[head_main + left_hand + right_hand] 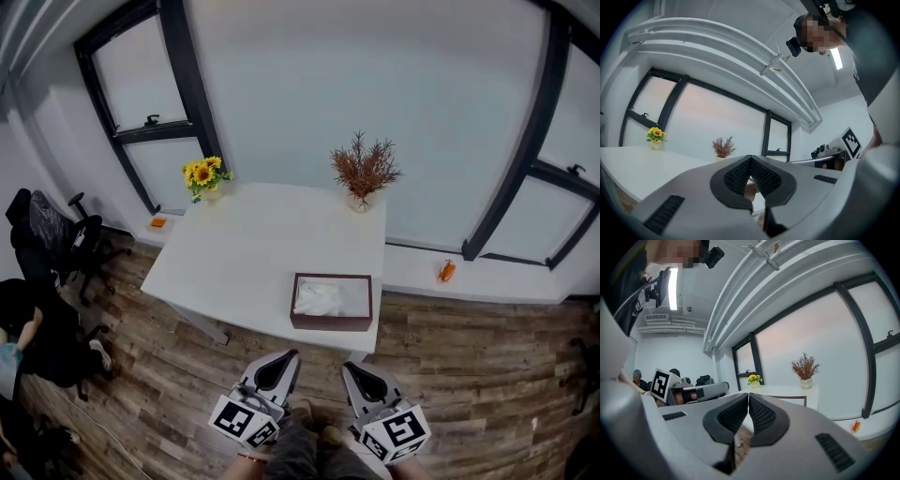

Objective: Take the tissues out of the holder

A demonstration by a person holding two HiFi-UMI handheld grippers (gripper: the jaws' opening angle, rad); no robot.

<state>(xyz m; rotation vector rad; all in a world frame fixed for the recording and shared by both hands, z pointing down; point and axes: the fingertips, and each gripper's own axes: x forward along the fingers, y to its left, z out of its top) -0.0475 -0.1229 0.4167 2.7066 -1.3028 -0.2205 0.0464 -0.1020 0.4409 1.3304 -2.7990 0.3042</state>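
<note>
A dark brown tissue holder (331, 302) sits on the white table (244, 253) close to its near right edge, with crumpled white tissues (319, 298) inside it. Both grippers hang over the wooden floor, short of the table's near edge and apart from the holder. My left gripper (285, 357) points at the holder's near left side, and its jaws (750, 160) are shut with nothing between them. My right gripper (352, 369) points at the holder's near right side, and its jaws (748, 395) are shut and empty too. The holder's rim (797, 399) shows beyond the right jaws.
A small vase of sunflowers (204, 175) stands at the table's far left corner and a dried reddish plant (364, 171) at the far right. Black office chairs (56, 244) and a seated person (11, 354) are at the left. Small orange objects (446, 271) lie on the low window ledge.
</note>
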